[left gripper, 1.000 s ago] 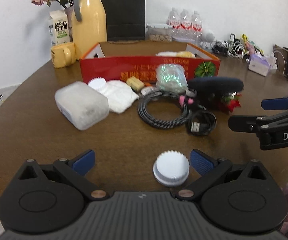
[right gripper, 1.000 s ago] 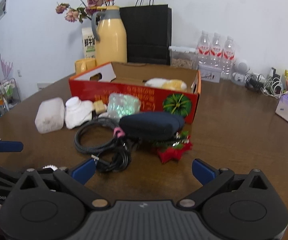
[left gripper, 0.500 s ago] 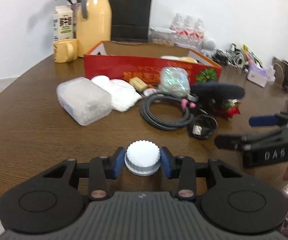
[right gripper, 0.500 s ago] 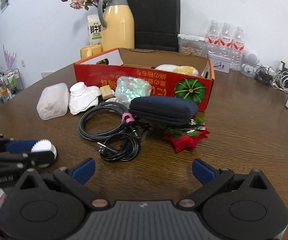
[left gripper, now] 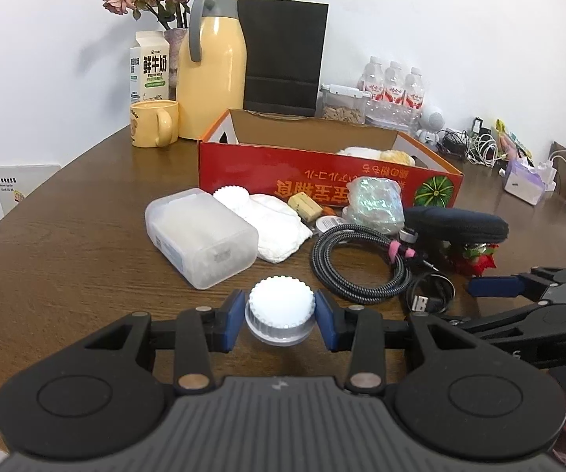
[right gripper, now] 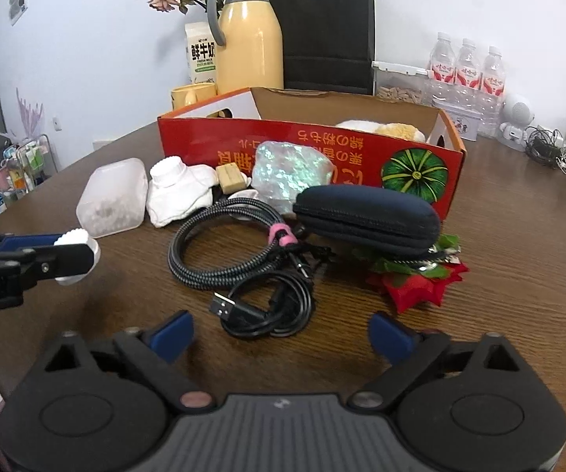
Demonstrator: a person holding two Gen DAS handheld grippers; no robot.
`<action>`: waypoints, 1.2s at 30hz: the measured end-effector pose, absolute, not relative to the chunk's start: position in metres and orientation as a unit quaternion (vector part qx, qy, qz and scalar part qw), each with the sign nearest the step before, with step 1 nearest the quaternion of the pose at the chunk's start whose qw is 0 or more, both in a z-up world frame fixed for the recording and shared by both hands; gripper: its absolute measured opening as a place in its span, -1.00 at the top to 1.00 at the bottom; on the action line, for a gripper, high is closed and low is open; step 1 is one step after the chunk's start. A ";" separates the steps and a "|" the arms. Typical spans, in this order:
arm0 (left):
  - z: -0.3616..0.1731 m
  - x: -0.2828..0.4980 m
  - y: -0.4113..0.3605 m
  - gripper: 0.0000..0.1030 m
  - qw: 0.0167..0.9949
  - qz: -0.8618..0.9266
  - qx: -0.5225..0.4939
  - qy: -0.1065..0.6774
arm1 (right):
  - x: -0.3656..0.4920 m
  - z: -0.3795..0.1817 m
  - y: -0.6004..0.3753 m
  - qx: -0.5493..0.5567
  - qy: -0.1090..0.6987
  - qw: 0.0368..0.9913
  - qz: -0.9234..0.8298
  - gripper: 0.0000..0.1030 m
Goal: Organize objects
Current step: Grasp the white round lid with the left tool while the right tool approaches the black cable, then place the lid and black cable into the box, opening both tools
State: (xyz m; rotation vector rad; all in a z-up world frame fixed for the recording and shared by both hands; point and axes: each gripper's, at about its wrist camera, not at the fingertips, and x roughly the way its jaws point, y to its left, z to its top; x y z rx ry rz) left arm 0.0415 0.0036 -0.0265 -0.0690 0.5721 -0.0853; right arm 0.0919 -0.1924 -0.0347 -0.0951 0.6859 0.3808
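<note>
White ridged round cap point(left gripper: 281, 308), translucent skirt, is clamped by the left tool point(left gripper: 281, 320); the right tool point(right gripper: 281, 334) is empty, jaws closing.

Held clear of the bench point(left gripper: 66, 259) between blue fingers point(left gripper: 231, 324): a white ribbed cap point(left gripper: 281, 308), round face up and slightly tilted. Spread across the brown wood in front of the red cardboard box point(left gripper: 322, 179), open-topped with something white and yellow inside: a frosted plastic container point(left gripper: 200, 238) on its side, white cloth point(left gripper: 279, 224) beside it with a second ribbed white cap point(left gripper: 231, 196) on it, a small tan block point(left gripper: 305, 205), an iridescent crumpled wrapper point(left gripper: 377, 205). Nearer, touching in a cluster: a coiled braided cable point(right gripper: 227, 244) with pink tie, a small black USB cable point(right gripper: 271, 306), a dark navy zip case point(right gripper: 367, 220) resting on a red flower decoration point(right gripper: 420, 281).
</note>
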 end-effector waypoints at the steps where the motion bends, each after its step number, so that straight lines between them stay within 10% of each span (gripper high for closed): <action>1: -0.027 0.043 0.004 0.23 0.958 -0.042 -0.035 0.283 | 0.093 -0.035 -0.191 -0.050 0.332 0.924 0.185 -0.78; 8: -0.030 0.048 0.008 0.23 0.956 -0.042 -0.040 0.287 | 0.092 -0.034 -0.185 -0.059 0.311 0.927 0.202 -0.13; 36: 0.039 0.109 0.003 0.22 0.981 -0.043 -0.035 0.188 | 0.110 0.046 -0.182 -0.044 0.196 0.947 0.253 -0.09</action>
